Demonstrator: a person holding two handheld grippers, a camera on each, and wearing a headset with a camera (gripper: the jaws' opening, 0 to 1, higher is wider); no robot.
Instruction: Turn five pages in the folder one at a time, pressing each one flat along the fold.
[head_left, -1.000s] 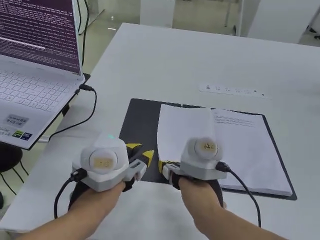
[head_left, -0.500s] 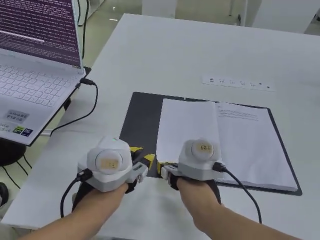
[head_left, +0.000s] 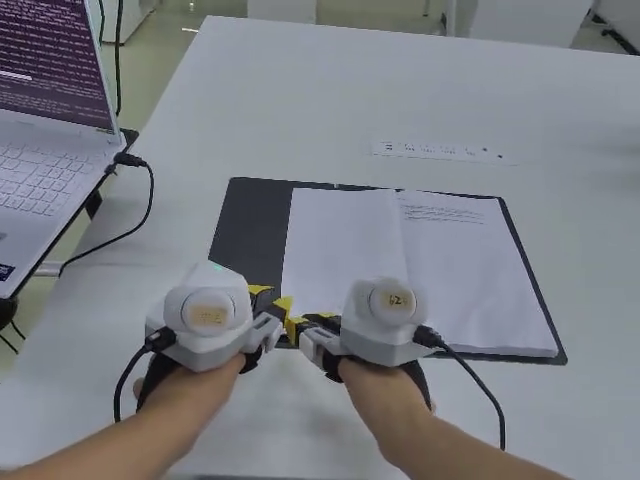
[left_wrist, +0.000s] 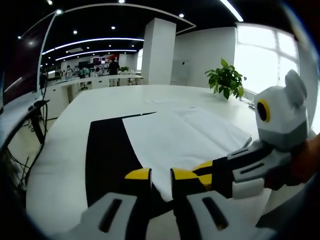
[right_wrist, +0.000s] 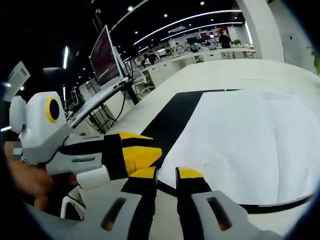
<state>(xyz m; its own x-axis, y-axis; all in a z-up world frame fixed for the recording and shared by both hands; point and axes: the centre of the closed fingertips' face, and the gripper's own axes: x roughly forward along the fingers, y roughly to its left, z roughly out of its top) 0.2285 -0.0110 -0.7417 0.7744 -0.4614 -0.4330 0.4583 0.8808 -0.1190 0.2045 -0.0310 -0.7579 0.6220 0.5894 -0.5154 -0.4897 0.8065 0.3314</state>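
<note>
Folder (head_left: 250, 230), one, open, left gripper (left_wrist: 161, 175), right gripper (right_wrist: 166, 173)

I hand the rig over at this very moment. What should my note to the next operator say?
Left gripper: jaws nearly together at the near edge of the folder, by the corner of the left page; grip unclear.
Right gripper: the same, close beside it.
The folder lies open on the table.
Done: one page at least lies left of the fold; the count cannot be told.
Left: press along the fold, then turn the rest.
</note>
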